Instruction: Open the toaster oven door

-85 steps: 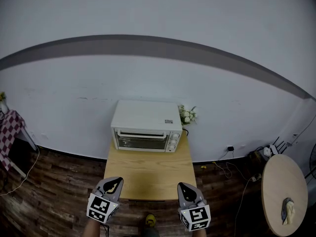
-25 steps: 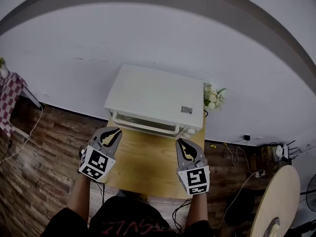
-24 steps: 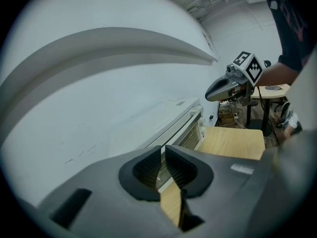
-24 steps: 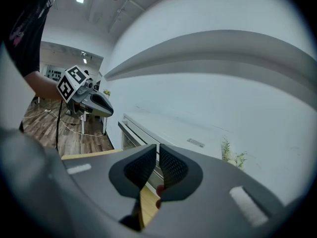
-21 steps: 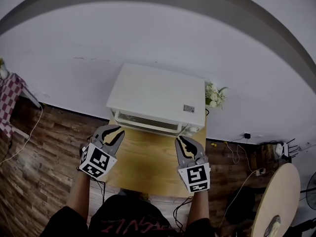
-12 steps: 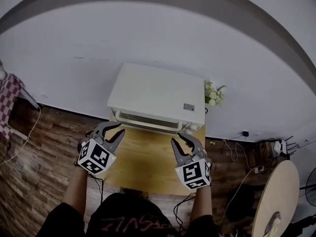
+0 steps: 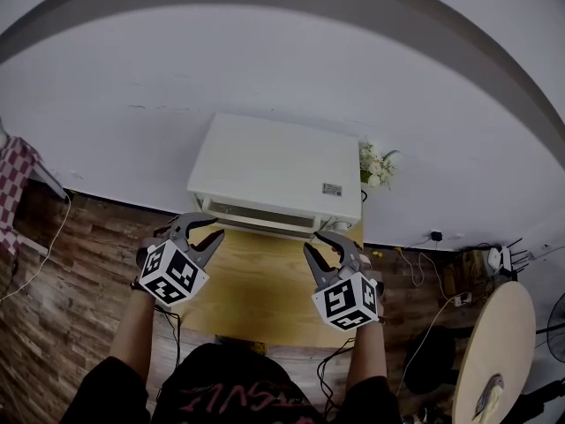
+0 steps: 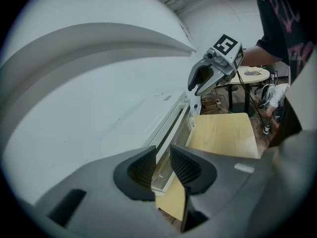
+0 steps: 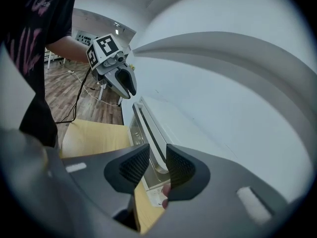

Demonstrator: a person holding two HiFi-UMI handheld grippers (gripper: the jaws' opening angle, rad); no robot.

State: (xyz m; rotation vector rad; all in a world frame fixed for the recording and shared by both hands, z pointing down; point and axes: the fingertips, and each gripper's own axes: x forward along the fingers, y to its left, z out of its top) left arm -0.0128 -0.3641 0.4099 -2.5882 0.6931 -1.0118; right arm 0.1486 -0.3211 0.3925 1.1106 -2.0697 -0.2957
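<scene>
The left tongs [image 7: 212,226] and right tongs [image 7: 318,244] have just been opening. Both are half apart, holding nothing, near the shut white metal toaster oven [image 7: 278,170].

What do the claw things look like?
The left gripper and right gripper each have curved grey jaws, ribbed dark pads and a white cube with black square markers. Their jaws have just been opening, gripping nothing. The person wears a black short-sleeved shirt.

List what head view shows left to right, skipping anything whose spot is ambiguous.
checked cloth → left gripper → right gripper → round table. The toaster oven is left out: it spans across both grippers.
</scene>
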